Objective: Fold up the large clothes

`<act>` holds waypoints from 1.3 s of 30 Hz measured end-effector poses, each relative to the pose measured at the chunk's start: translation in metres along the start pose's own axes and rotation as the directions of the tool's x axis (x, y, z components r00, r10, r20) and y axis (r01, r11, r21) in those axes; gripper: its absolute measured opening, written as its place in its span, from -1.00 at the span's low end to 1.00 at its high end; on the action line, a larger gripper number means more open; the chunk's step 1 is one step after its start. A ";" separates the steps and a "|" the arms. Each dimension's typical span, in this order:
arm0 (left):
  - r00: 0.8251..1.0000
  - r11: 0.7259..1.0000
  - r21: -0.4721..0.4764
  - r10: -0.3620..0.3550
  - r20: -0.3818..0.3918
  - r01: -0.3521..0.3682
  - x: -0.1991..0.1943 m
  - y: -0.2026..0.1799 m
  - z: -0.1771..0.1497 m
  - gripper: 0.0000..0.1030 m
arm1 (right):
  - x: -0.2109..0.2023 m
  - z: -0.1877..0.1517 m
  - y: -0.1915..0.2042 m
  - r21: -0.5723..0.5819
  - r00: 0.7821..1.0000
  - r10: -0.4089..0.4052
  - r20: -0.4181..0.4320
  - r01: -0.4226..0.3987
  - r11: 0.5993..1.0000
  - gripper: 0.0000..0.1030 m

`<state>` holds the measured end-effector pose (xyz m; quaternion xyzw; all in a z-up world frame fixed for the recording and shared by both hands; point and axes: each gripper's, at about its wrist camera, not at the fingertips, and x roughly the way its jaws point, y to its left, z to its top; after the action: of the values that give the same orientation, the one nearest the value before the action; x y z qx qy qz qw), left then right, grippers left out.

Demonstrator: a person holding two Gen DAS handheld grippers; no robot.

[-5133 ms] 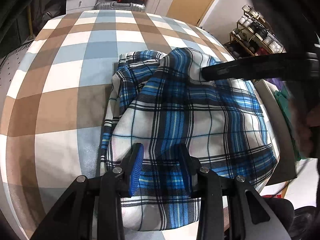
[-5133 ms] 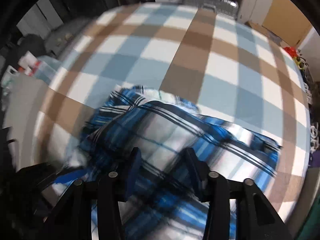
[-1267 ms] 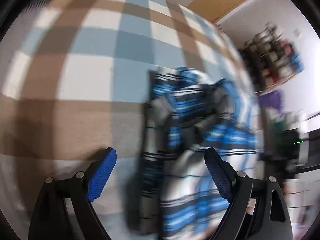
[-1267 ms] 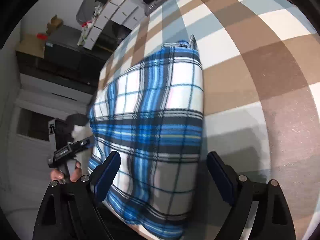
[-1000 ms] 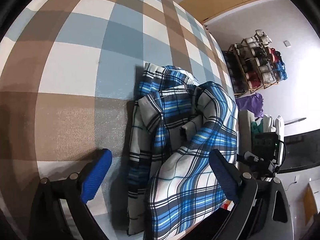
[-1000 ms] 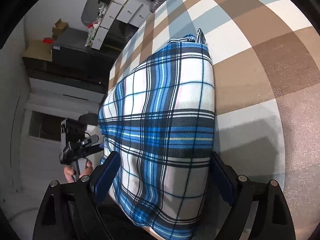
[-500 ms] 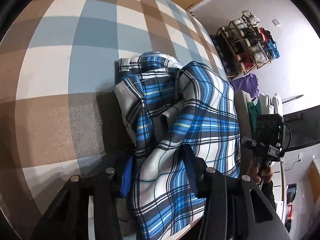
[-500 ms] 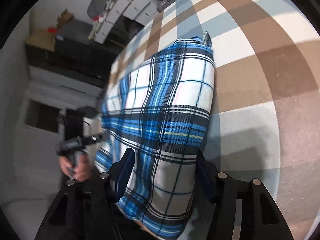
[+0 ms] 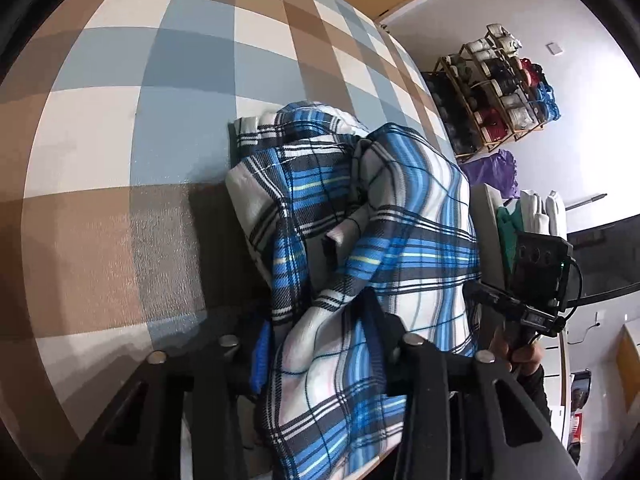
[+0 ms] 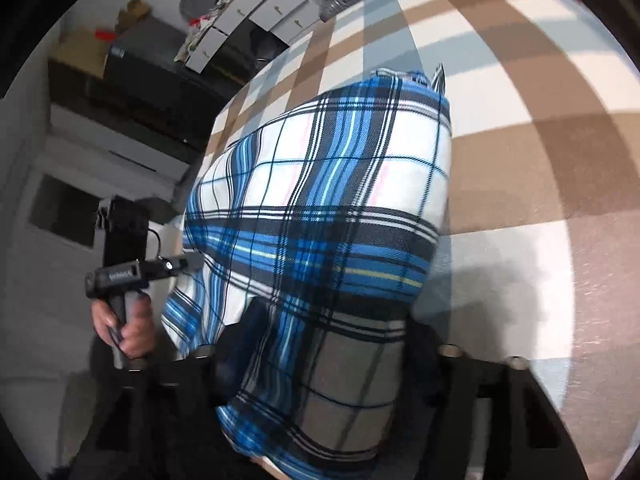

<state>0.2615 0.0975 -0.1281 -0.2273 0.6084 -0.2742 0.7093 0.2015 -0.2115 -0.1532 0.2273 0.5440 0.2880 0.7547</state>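
A blue, white and black plaid garment [image 9: 360,240] lies folded into a thick bundle near the edge of a bed with a brown, blue and white checked cover [image 9: 120,120]. My left gripper [image 9: 316,344] is shut on one end of the bundle, with cloth bulging between its jaws. My right gripper [image 10: 320,344] is shut on the opposite end of the same plaid garment [image 10: 328,208]. Each view shows the other hand-held gripper at the far side: the right one [image 9: 532,280] and the left one [image 10: 128,272].
A shoe rack [image 9: 500,88] and a purple bag [image 9: 492,172] stand by the wall past the bed. Folded white and green cloths [image 9: 528,216] lie beside the bed. White drawers [image 10: 256,12] and dark furniture [image 10: 132,80] stand past the far end.
Both grippers have gone from wide open to shut on opposite ends of the folded garment, and both have moved in closer to it.
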 end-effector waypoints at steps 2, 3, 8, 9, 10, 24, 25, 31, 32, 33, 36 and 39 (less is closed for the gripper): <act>1.000 1.000 0.016 0.000 -0.006 0.000 -0.002 -0.005 -0.004 -0.52 | -0.018 -0.003 -0.004 0.013 0.993 0.111 0.032 -0.111 0.994 -0.35; 1.000 0.999 0.042 -0.001 -0.011 0.001 -0.001 -0.010 -0.006 -0.54 | -0.021 -0.005 -0.005 0.004 0.990 0.135 0.044 -0.135 0.991 -0.35; 0.999 0.997 0.075 0.036 -0.008 -0.035 0.006 -0.018 -0.006 -0.51 | -0.019 -0.011 -0.011 0.025 0.983 0.178 0.042 -0.179 0.984 -0.29; 1.000 0.999 0.047 0.022 -0.008 -0.022 0.006 -0.013 -0.004 -0.45 | -0.014 -0.010 -0.014 0.048 0.984 0.174 0.031 -0.175 0.983 -0.24; 1.000 0.999 0.031 0.017 -0.007 -0.017 0.007 -0.010 -0.003 -0.38 | -0.010 -0.010 -0.018 0.062 0.985 0.172 0.022 -0.173 0.983 -0.20; 1.000 0.998 0.060 0.029 -0.011 -0.028 0.007 -0.019 -0.006 -0.61 | -0.010 -0.012 0.004 -0.039 0.994 0.095 0.053 -0.093 0.995 -0.44; 0.999 0.998 0.059 0.030 -0.011 -0.029 0.007 -0.022 -0.007 -0.65 | -0.014 -0.014 0.008 -0.053 0.994 0.092 0.066 -0.088 0.995 -0.46; 0.999 0.995 0.089 0.036 -0.004 -0.036 0.002 -0.043 -0.014 -0.72 | -0.045 -0.019 0.035 -0.091 0.984 0.120 0.134 -0.108 0.990 -0.54; 1.000 0.995 0.093 0.031 0.003 -0.031 0.000 -0.046 -0.015 -0.73 | -0.049 -0.020 0.040 -0.096 0.982 0.127 0.142 -0.114 0.989 -0.54; 1.000 0.995 0.095 0.022 0.010 -0.023 -0.002 -0.048 -0.016 -0.73 | -0.055 -0.019 0.050 -0.109 0.980 0.131 0.151 -0.115 0.987 -0.54; 0.999 0.996 0.091 -0.013 0.036 0.010 -0.019 -0.053 -0.022 -0.73 | -0.069 -0.017 0.075 -0.143 0.974 0.145 0.173 -0.121 0.982 -0.54; 0.997 0.996 0.092 -0.020 0.076 0.013 -0.044 -0.056 -0.027 -0.73 | -0.074 -0.013 0.102 -0.180 0.971 0.160 0.177 -0.128 0.975 -0.54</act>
<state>0.2236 0.0854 -0.0635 -0.2099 0.5657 -0.2988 0.7394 0.1526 -0.1870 -0.0390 0.2286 0.4252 0.3637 0.7966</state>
